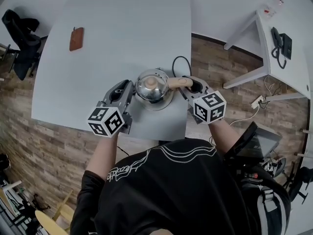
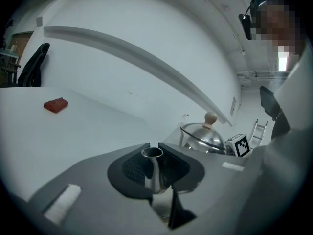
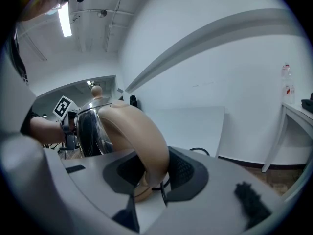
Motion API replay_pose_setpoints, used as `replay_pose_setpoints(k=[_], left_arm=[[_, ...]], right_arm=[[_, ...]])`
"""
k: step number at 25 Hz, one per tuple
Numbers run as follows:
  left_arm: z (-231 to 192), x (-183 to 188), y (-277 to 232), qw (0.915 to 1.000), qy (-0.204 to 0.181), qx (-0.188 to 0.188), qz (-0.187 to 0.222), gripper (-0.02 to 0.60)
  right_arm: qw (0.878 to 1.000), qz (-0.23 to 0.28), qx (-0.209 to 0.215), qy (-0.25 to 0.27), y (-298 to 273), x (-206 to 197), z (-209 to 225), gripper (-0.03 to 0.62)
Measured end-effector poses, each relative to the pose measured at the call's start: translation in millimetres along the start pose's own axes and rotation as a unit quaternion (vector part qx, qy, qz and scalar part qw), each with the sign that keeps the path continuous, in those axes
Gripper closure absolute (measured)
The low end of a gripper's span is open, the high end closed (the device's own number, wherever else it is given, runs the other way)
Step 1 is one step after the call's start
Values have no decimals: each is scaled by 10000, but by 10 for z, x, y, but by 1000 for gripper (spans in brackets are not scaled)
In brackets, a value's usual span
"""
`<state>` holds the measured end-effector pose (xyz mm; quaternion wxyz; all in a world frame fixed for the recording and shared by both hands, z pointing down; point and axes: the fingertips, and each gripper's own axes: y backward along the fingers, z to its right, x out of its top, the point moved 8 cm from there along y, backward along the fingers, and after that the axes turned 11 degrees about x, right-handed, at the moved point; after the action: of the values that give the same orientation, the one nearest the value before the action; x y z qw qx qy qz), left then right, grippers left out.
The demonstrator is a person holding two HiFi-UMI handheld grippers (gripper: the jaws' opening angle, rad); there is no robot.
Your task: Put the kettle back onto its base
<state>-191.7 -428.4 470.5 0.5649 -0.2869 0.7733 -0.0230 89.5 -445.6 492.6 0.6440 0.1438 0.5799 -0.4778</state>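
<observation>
One kettle (image 1: 153, 88) held by left claw (image 2: 153, 166) and right claw (image 3: 150, 173); one pouch (image 1: 76, 38)

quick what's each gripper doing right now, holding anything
left gripper: jaws shut on the kettle's spout
right gripper: jaws shut on the kettle's handle

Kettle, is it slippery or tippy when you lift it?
Probably slippery: the kettle is shiny, rounded metal. Likely tippy too, since its handle sits off to one side; maybe that's why the left gripper holds the spout while the right gripper clamps the handle.
</observation>
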Motion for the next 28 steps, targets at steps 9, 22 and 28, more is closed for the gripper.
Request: replay_pose_setpoints(k=[9, 22, 28], left_arm=[[11, -23, -1, 9997, 142, -157, 141, 526], [4, -133, 144, 9987, 404, 22, 296, 389], [103, -262, 414, 9989, 350, 132, 299, 348]], right_arm=[[9996, 177, -92, -192, 19, -34, 13, 473], [9981, 215, -123, -556, 150, -148, -1, 413], [9972, 163, -208, -698, 416, -228, -137, 408]])
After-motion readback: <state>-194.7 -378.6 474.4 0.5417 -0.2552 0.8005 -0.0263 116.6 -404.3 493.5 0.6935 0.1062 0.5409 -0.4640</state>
